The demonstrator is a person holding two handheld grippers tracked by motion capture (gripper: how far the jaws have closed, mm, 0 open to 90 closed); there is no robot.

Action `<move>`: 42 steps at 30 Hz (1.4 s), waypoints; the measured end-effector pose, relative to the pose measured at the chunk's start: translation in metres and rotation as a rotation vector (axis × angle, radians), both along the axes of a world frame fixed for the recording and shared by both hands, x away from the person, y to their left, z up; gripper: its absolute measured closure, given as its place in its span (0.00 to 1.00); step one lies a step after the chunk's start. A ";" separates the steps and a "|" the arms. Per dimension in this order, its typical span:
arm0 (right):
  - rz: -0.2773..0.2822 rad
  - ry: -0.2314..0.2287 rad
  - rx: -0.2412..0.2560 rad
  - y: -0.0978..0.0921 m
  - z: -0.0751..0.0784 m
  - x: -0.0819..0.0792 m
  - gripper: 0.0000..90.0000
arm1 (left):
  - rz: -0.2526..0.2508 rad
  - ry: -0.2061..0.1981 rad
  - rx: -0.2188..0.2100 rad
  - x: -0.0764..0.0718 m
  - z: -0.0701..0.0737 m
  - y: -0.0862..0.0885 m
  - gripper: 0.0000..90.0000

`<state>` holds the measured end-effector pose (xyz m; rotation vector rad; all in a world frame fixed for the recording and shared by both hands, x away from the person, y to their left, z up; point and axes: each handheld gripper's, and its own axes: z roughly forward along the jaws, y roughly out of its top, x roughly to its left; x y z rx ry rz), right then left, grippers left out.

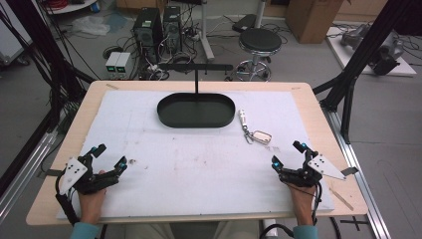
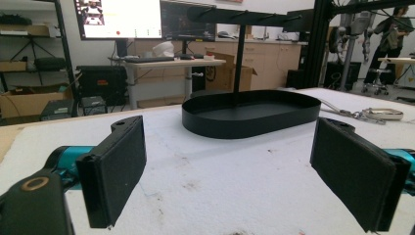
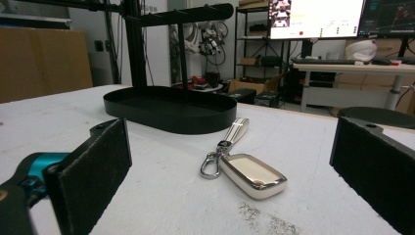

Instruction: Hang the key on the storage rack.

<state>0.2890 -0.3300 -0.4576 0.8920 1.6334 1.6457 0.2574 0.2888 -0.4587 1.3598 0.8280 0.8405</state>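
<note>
Resting wide open at the white mat's bottom corners, left gripper (image 1: 108, 159) and right gripper (image 1: 286, 153) flank the cream-and-silver key fob (image 1: 262, 137), which lies at four o'clock of the black oval tray (image 1: 196, 110).

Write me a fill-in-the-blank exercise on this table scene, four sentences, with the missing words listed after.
1. The key fob lies nearer the ____ claw.
2. The black tray has an ____ outline.
3. A thin black post with a crossbar rises from the tray's ____ edge.
4. The jaws of the left claw stand ____, holding nothing.

Missing words: right; oval; far; open
</note>
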 end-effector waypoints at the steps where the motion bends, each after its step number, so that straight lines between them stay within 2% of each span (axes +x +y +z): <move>1: -0.001 -0.001 0.000 0.000 0.000 0.000 0.01 | 0.001 0.000 -0.001 0.000 0.000 0.000 0.15; 20: -0.011 0.004 -0.014 0.001 0.001 0.001 0.01 | -0.007 -0.005 0.005 0.000 0.000 0.000 0.15; 25: 0.005 0.039 -0.036 0.003 0.004 0.004 0.01 | -0.007 -0.004 0.002 0.000 0.000 0.000 0.15; 27: 0.003 0.042 -0.052 0.005 0.010 0.006 0.01 | -0.007 -0.004 0.003 0.000 0.000 0.000 0.15; 28: 0.009 0.048 -0.057 0.007 0.019 0.009 0.01 | -0.007 -0.004 0.003 0.000 0.000 0.000 0.15; 29: 0.009 0.048 -0.057 0.007 0.019 0.009 0.01 | -0.006 -0.005 0.002 0.000 0.000 0.000 0.15; 31: 0.009 0.063 -0.101 0.010 0.035 0.016 0.01 | -0.007 -0.004 0.002 0.000 0.000 0.000 0.15; 33: 0.008 0.070 -0.120 0.011 0.040 0.020 0.01 | -0.006 -0.004 0.003 0.000 0.000 0.000 0.15; 35: 0.021 0.093 -0.136 0.014 0.049 0.026 0.01 | -0.006 -0.004 0.001 0.000 0.000 0.000 0.15; 36: 0.043 0.113 -0.157 0.017 0.059 0.034 0.01 | -0.006 -0.004 0.001 0.000 0.000 0.000 0.15; 37: 0.043 0.113 -0.157 0.017 0.059 0.034 0.01 | -0.007 -0.004 0.001 0.000 0.000 0.000 0.15; 38: 0.064 0.137 -0.167 0.021 0.068 0.041 0.01 | -0.007 -0.004 0.002 0.000 0.000 0.000 0.15; 39: 0.064 0.137 -0.167 0.021 0.068 0.041 0.01 | -0.007 -0.004 0.002 0.000 0.000 0.000 0.15; 40: 0.073 0.150 -0.186 0.025 0.077 0.049 0.01 | -0.006 -0.004 0.001 0.000 0.000 0.000 0.15; 42: 0.077 0.165 -0.204 0.029 0.085 0.056 0.01 | -0.007 -0.004 0.000 0.000 0.000 0.000 0.15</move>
